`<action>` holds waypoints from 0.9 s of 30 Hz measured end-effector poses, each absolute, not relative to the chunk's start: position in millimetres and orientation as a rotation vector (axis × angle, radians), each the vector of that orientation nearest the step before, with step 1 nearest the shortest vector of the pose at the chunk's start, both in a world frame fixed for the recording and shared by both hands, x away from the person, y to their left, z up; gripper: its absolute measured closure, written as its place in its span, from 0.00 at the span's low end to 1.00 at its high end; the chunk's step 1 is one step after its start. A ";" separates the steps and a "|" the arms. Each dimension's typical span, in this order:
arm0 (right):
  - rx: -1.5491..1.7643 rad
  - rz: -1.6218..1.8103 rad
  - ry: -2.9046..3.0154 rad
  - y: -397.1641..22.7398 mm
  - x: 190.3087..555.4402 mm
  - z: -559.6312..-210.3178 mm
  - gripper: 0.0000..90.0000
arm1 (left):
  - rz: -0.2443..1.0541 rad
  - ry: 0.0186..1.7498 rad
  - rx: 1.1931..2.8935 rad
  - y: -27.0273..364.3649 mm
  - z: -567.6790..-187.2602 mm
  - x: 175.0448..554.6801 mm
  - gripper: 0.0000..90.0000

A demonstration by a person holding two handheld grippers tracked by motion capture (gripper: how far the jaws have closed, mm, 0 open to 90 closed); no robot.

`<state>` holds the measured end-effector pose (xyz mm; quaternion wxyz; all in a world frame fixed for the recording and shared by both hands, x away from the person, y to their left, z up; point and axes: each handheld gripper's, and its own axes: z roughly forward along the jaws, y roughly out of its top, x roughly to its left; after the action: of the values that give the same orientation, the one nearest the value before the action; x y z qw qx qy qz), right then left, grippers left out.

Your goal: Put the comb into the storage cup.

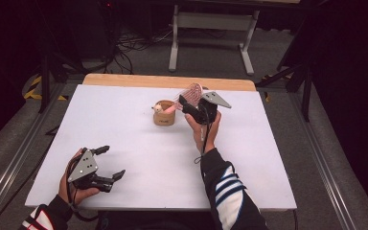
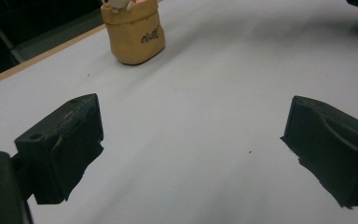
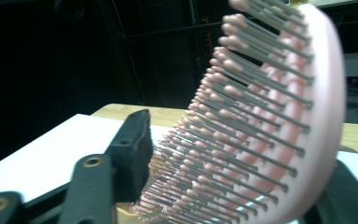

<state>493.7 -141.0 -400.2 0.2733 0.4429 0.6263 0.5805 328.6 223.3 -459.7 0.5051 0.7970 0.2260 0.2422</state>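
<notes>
A pink hairbrush (image 1: 192, 93) with a paddle head hangs over the middle of the white table (image 1: 124, 124). My right gripper (image 1: 188, 102) is shut on it. In the right gripper view the bristles (image 3: 242, 116) face the left jaw and the brush's back lies against the right jaw. The handle end slants down into a tan cup (image 1: 164, 116), which also holds a small pale figure (image 1: 158, 108). My left gripper (image 1: 111, 162) sits open near the front left corner, its jaws wide apart above bare table (image 2: 191, 140). The tan cup (image 2: 133, 36) lies well ahead of it.
A wooden strip (image 1: 167, 81) runs along the table's far edge. Behind it stand a white desk frame (image 1: 211, 28) and loose cables (image 1: 129, 48) on the floor. Metal rails (image 1: 19, 158) flank the table on both sides.
</notes>
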 end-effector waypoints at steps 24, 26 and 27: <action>1.175 1.466 1.724 -135.7 495.8 -398.2 0.11 | 0.588 0.549 1.928 223.3 -459.5 328.7 0.06; 1.174 1.468 1.726 -135.4 496.0 -398.2 0.09 | 0.588 0.548 1.927 223.2 -459.6 328.8 0.06; 1.175 1.463 1.726 -135.4 496.0 -398.2 0.08 | 0.588 0.547 1.926 223.3 -459.5 328.7 0.06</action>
<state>496.0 -135.4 -398.2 0.2917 0.4407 0.6476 0.5489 328.7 223.3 -459.5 0.5032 0.7976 0.2266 0.2433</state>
